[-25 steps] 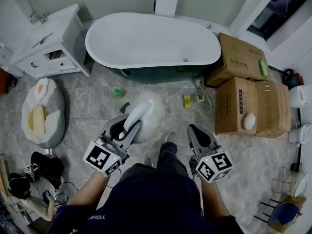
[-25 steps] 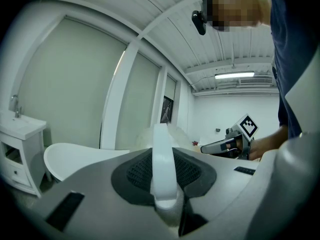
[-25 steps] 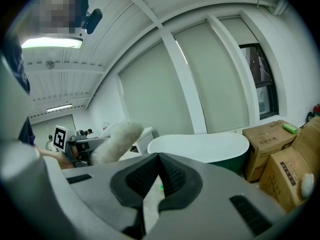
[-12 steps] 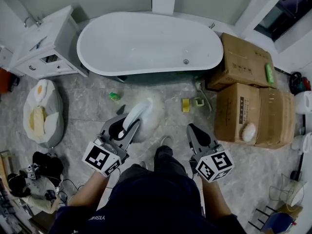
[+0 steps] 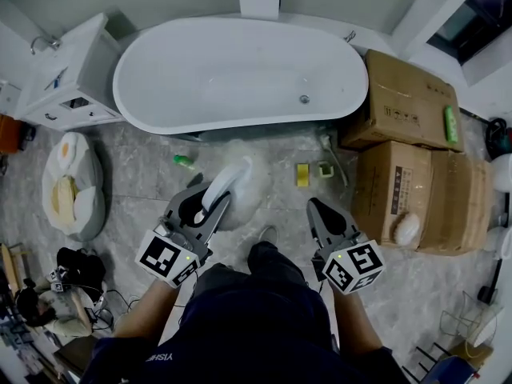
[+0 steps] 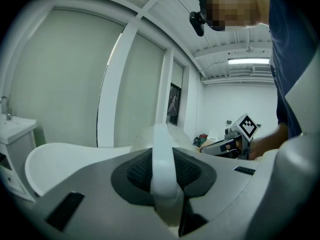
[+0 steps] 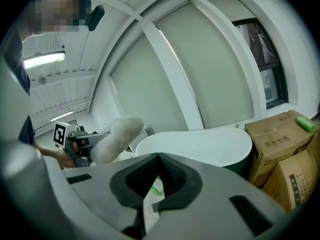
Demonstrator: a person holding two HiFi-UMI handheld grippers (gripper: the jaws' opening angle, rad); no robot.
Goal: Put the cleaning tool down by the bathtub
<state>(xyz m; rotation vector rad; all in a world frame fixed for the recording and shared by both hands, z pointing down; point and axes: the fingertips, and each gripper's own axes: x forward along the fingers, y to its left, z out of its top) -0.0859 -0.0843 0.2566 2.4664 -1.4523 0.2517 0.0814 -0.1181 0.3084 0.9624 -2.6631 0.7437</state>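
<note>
Grey marbled floor tiles [image 5: 136,174] are spreading in front of a white oval bathtub [image 5: 232,70], with cardboard boxes [image 5: 404,102] standing to its right. A person is holding the left gripper [image 5: 210,202] clamped on the white handle of the cleaning tool [image 5: 222,184], whose fluffy head is hanging in the air, near the tub but apart from it. The right gripper [image 5: 318,210] is carrying nothing, its jaws pressed together. By my reading, the carrying step is under way (the tool is not yet set down). The next move is calling for lowering it onto bare tile beside the tub, then easing the left jaws apart. Box print is showing too small to read, and lettering on the person's dark top is showing only partly.
</note>
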